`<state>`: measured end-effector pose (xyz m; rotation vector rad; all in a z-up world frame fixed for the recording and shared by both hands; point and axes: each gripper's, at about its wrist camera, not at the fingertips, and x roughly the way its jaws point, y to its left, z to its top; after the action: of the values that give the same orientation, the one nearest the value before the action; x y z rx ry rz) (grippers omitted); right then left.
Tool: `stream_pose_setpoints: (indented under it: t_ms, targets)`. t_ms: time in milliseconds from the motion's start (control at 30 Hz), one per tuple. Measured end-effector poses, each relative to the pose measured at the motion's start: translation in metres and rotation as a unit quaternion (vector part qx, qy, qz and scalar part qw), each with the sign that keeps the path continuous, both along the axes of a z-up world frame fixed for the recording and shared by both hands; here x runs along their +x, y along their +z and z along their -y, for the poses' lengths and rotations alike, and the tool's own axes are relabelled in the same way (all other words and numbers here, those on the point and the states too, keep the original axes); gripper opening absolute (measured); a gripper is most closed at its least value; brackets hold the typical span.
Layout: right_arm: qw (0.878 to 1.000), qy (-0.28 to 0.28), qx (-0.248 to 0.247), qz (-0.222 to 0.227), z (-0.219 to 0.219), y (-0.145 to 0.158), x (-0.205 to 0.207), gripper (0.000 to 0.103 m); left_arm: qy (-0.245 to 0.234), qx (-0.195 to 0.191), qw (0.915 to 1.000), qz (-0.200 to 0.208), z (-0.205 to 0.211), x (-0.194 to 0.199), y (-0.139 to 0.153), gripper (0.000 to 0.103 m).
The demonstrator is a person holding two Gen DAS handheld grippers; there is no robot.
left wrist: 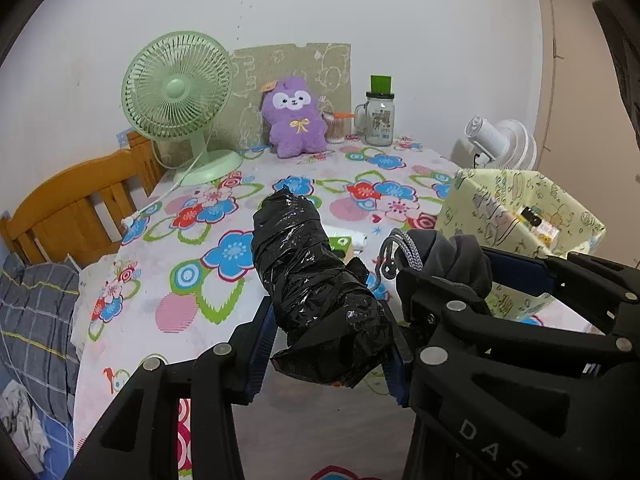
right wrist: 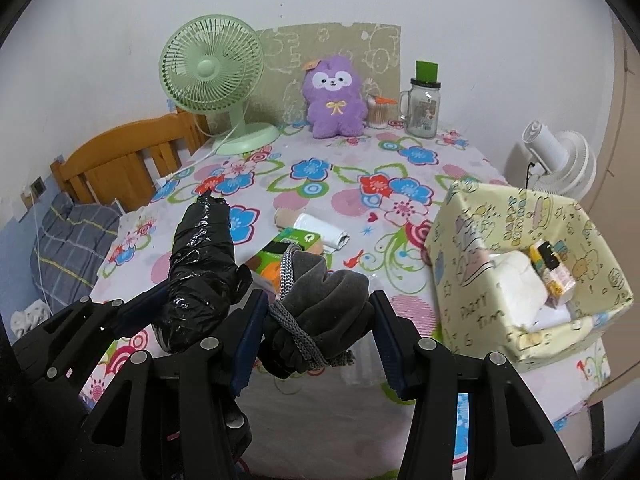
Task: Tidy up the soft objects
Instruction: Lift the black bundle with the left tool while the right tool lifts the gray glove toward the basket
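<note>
My left gripper (left wrist: pixel 328 344) is shut on a roll of black plastic bags (left wrist: pixel 312 280), held above the near table edge; it also shows in the right wrist view (right wrist: pixel 200 268). My right gripper (right wrist: pixel 316 340) is shut on a grey drawstring pouch (right wrist: pixel 320 308) wrapped in grey cord; the pouch shows in the left wrist view (left wrist: pixel 452 260). A yellow patterned box (right wrist: pixel 520 280) stands open at the right with a white soft item (right wrist: pixel 520 284) and small packets inside. A white bag roll (right wrist: pixel 320 228), a beige roll and a green tissue pack (right wrist: pixel 288 248) lie mid-table.
A purple plush toy (right wrist: pixel 336 96), a green desk fan (right wrist: pixel 212 76), a cotton swab jar and a glass mug jar (right wrist: pixel 424 108) stand at the back. A white fan (right wrist: pixel 560 160) is at the right. A wooden bed frame (right wrist: pixel 120 160) lies left of the table.
</note>
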<state>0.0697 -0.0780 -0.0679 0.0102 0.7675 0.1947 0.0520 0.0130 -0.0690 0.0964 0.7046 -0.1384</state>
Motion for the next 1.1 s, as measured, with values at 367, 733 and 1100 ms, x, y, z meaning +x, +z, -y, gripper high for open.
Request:
stream_pose_setpoints:
  t_ms: [367, 733, 1100]
  targets:
    - [1.000, -0.007, -0.002, 0.016, 0.017, 0.024, -0.006, 0.055, -0.009, -0.002, 0.9999, 0.014, 0.017, -0.002, 0.022, 0.049]
    - [0.999, -0.019, -0.008, 0.032, 0.035, 0.045, -0.006, 0.055, -0.021, -0.002, 0.9994, 0.028, 0.035, -0.001, 0.041, 0.049]
    - [0.998, -0.029, -0.013, 0.047, 0.057, 0.062, -0.009, 0.055, -0.035, -0.004, 0.9986, 0.041, 0.056, -0.002, 0.056, 0.049]
